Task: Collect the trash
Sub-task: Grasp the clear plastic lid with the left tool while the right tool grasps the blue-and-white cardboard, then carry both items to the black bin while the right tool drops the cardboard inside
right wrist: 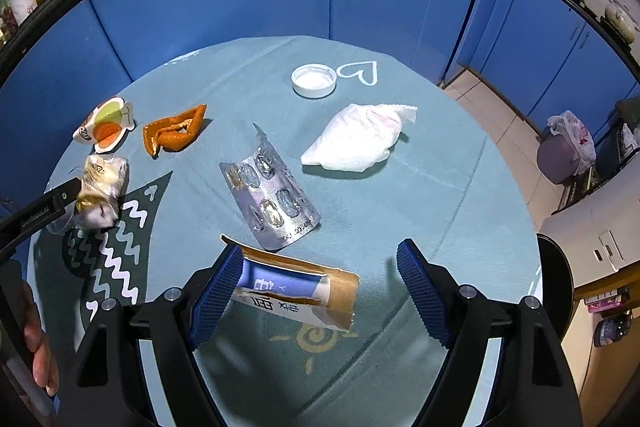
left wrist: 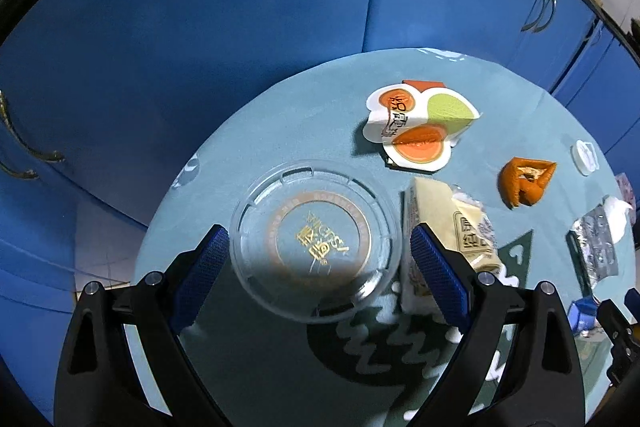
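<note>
A: The left claw (left wrist: 316,259) hangs with its blue pads apart on either side of the clear plastic lid (left wrist: 316,241), which lies flat on the round worktop (left wrist: 256,131); nothing is gripped. The right claw (right wrist: 320,287) is spread wide too, its left pad touching the torn cardboard box (right wrist: 294,293).

B: How will they handle?

A: The lid looks light, thin and slippery (it will probably flex if pinched hard), so I'd take it across the rim. The box seems stiff enough to grip by its long sides. Beyond it lie the foil blister pack (right wrist: 272,191), springy and sharp-edged, then the soft crumpled tissue (right wrist: 356,139), the orange peel (right wrist: 176,133) and, farthest, a white bottle cap (right wrist: 314,79).

B: Anything unclear?

A: The wrapper (left wrist: 448,227) beside the lid is partly hidden by a pad, and I see no bin on the worktop.
</note>
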The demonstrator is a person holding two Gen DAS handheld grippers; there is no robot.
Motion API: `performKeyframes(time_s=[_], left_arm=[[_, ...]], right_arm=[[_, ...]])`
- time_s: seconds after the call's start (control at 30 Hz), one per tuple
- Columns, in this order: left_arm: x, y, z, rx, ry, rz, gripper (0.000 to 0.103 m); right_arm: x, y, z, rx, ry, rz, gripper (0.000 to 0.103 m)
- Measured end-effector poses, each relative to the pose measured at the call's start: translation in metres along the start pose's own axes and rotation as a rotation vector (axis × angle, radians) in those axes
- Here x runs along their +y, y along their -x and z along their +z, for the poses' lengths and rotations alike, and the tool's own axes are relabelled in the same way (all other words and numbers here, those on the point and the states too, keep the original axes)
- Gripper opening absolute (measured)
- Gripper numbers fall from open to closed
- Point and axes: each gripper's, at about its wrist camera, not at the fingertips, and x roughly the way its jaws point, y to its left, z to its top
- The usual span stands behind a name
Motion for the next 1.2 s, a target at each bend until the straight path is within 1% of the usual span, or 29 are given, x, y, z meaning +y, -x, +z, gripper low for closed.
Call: performKeyframes(time_s=[0.17,0.3,0.37,0.47,0.53,0.6,0.63,0.67,0.87,0.9,0.93,0.97,1.0,1.07,1.2], left_arm=[[0.000,-0.009,0.004,-0.005,-0.005,0.025,0.091],[0.003,-0.020,0.003,0.032,0.018,0.000,0.092],[0.003,-0.020,0.002,0.022,0.017,0.006,0.092],[0.003,-0.020,0.002,0.022,0.021,0.002,0.091],[0.003,-0.020,0.002,0.021,0.021,0.004,0.089],[0.004,-0.018,0.001,0.022,0.026,0.003,0.089],[0.004,-0.016,0.000,0.021,0.029,0.002,0.089],[0.005,-0.015,-0.001,0.020,0.033,0.001,0.089],[0.006,-0.004,-0.001,-0.006,0.041,0.011,0.088],[0.006,-0.001,-0.001,-0.011,0.044,0.011,0.088],[0.007,0.002,-0.001,-0.015,0.045,0.011,0.088],[0.007,0.004,-0.001,-0.019,0.047,0.011,0.088],[0.006,0.008,-0.001,-0.025,0.049,0.009,0.088],[0.006,0.014,-0.001,-0.034,0.049,0.007,0.088],[0.002,0.027,-0.005,-0.052,0.045,0.008,0.088]], right_arm=[[0.002,-0.006,0.000,0.006,0.003,-0.001,0.077],[0.003,-0.007,0.000,0.010,0.003,0.007,0.077],[0.003,-0.011,-0.001,0.022,-0.001,0.017,0.077],[0.005,-0.012,-0.003,0.018,0.002,0.018,0.077],[0.007,-0.011,-0.003,0.012,0.015,0.026,0.072],[0.010,-0.008,-0.005,0.009,0.027,0.039,0.058],[0.013,-0.007,-0.005,0.006,0.038,0.044,0.055],[0.015,-0.006,-0.005,0.005,0.046,0.052,0.047],[0.014,0.002,-0.010,-0.003,0.055,0.060,0.042],[0.014,0.004,-0.011,-0.005,0.058,0.063,0.027],[0.014,0.007,-0.011,-0.004,0.058,0.074,0.026],[0.014,0.009,-0.011,-0.004,0.061,0.080,0.015],[0.014,0.011,-0.011,-0.005,0.064,0.086,0.007],[0.015,0.015,-0.013,-0.008,0.071,0.101,0.003],[0.014,0.027,-0.017,-0.028,0.078,0.127,0.002]])
